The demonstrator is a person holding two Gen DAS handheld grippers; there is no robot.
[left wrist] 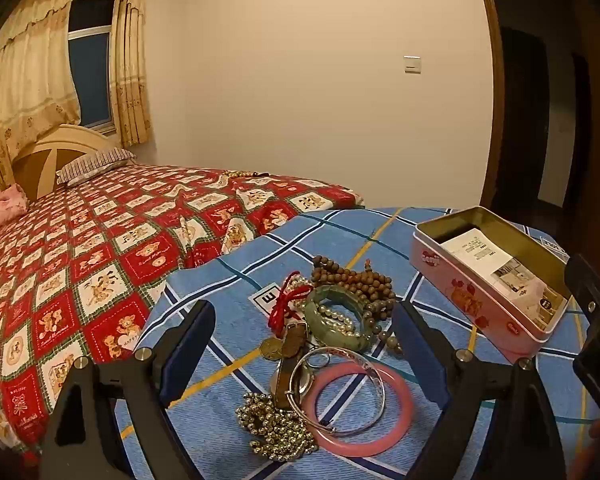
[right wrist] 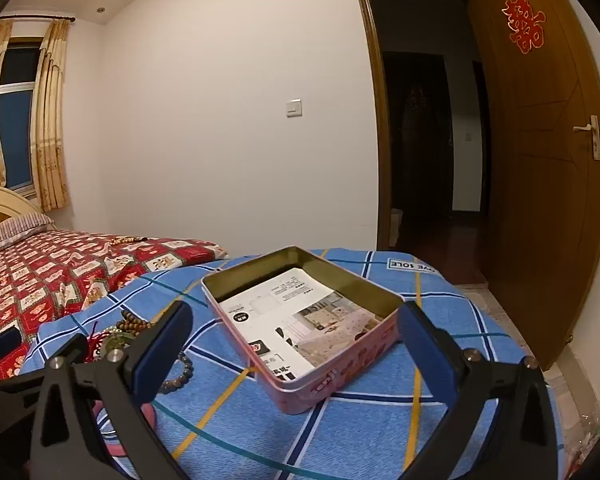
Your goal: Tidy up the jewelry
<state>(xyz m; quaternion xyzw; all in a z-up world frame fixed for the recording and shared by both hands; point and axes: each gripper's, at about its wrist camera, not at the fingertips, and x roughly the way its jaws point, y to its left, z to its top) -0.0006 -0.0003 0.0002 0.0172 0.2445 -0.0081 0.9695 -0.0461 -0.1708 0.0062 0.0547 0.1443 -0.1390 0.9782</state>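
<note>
Half-hidden bead strands behind right gripper, pink tin partly cropped

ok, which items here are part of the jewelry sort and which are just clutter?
Job:
pink bangle
silver bangle
jade bracelet
wooden beads
gold bead chain
pink tin, open

Lying about:
leaflet in the tin
striped pillow
beads on bed

Glossy metal tin; smooth pink bangle.
</note>
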